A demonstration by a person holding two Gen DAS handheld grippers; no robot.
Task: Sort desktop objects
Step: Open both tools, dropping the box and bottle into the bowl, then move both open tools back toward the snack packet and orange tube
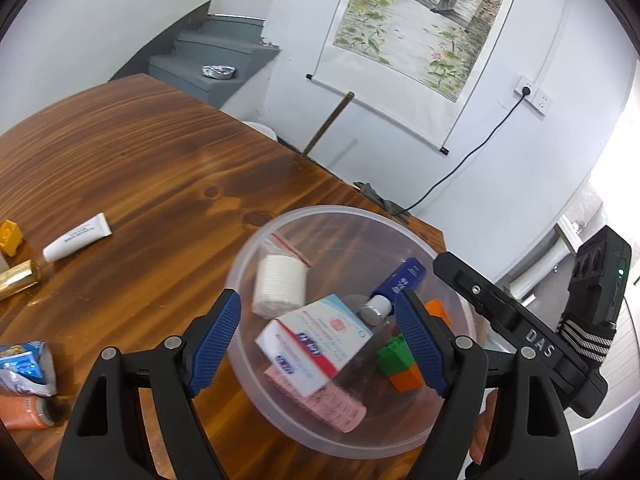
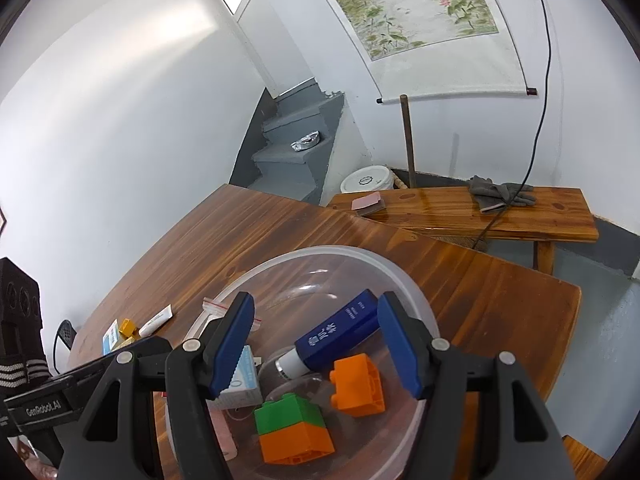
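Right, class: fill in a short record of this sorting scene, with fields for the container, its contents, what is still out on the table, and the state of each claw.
Container: clear plastic bowl on the wooden table
In bowl: bandage roll, white medicine box, blue tube, loose orange block, green block on orange block, pink packet
Still on table: white tube, yellow block, gold item
Left claw: open, empty, over the bowl
Right claw: open, empty, over the bowl

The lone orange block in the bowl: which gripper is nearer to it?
Right. The right gripper hangs open just above the orange block in the bowl. The left gripper, also open, hovers over the white box, the block past its right finger.
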